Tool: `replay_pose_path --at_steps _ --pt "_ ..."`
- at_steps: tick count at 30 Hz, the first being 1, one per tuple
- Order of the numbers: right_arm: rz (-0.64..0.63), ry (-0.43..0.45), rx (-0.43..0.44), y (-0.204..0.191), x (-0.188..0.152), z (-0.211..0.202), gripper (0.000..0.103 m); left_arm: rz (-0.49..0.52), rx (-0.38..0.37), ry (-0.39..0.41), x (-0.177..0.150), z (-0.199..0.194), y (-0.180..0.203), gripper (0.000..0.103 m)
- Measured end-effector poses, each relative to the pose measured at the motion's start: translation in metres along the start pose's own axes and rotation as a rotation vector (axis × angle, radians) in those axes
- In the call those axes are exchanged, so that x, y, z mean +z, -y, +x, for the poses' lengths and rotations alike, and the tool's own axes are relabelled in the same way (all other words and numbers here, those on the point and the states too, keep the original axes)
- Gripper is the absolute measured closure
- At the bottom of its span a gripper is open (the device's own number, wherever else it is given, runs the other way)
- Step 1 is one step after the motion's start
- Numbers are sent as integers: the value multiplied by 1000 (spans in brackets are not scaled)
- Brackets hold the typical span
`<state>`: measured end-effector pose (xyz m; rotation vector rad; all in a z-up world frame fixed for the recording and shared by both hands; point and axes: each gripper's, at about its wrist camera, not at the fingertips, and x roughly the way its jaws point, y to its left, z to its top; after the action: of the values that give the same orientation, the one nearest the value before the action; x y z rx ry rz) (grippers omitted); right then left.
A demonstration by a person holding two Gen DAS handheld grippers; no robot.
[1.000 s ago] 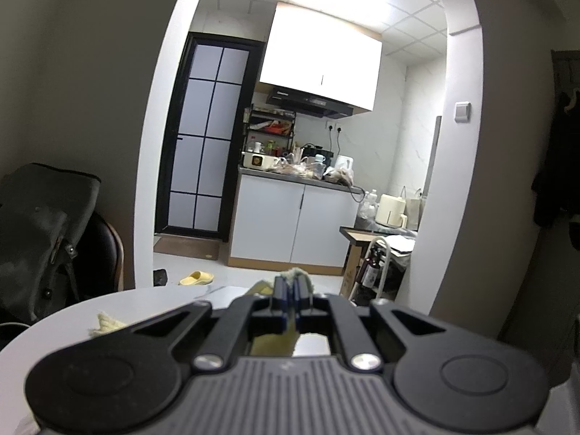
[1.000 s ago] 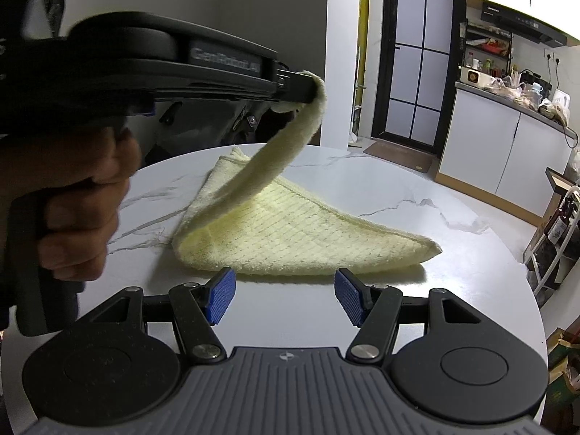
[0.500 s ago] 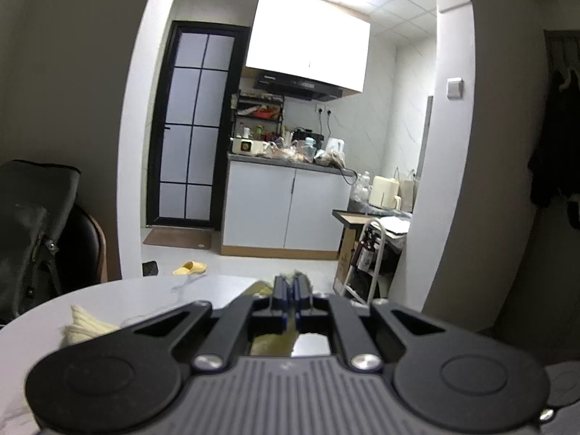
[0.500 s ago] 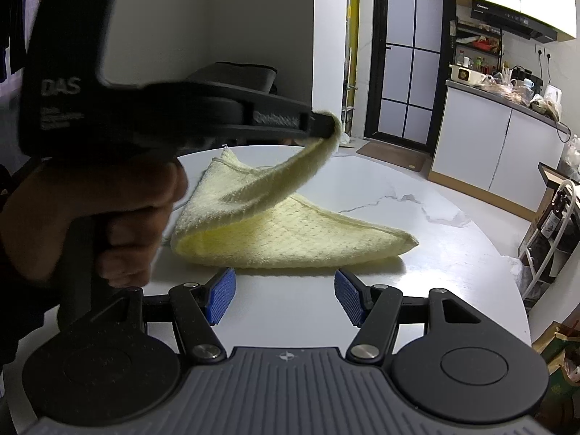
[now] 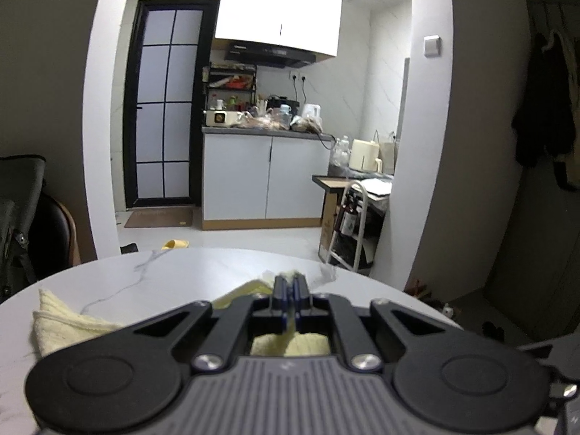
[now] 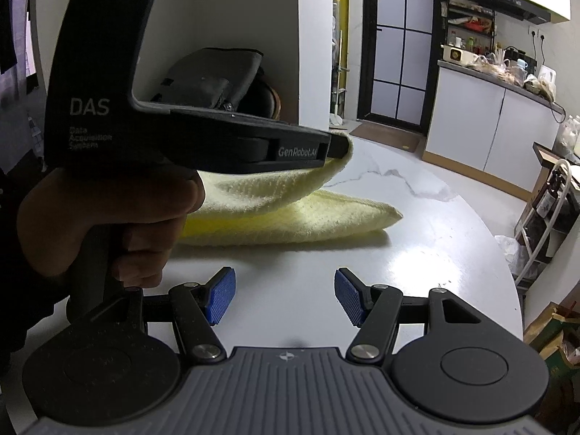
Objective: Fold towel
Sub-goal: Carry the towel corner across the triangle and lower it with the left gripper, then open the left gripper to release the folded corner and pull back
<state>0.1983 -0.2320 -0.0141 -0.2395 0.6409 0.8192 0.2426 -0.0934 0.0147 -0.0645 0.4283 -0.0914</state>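
Right wrist view: my left gripper (image 6: pixel 339 148) is clamped on one corner of the towel (image 6: pixel 290 214), holding it above the layer lying on the round table (image 6: pixel 417 253). My right gripper (image 6: pixel 284 295) stands apart, holding nothing, short of the cloth's near edge. To fold well, I judge the lifted corner should be laid onto the far tip, edges matched, before I let go. The towel is pale yellow, waffle-textured, soft and drooping; the tabletop is glossy white marble with grey veins.
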Motion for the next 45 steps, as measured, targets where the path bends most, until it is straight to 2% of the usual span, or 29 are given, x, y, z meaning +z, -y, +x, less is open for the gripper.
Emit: replay_pose_path --at_steps 12,15,19,25,45 --pt "-8 -14 -17 0 -3 1 38 58 -26 -100 -12 14 13 97" --pt "-4 -23 -22 2 -4 2 38 84 -46 -126 -12 14 18 91" --pt "-1 -25 -26 2 -3 4 38 89 -50 -136 -13 12 20 78" --pt "-11 -31 -25 -1 -4 7 38 85 -31 -133 -15 1 16 60" --pt "-27 -49 -43 -16 -4 17 38 -3 84 -160 -36 -49 -20 54"
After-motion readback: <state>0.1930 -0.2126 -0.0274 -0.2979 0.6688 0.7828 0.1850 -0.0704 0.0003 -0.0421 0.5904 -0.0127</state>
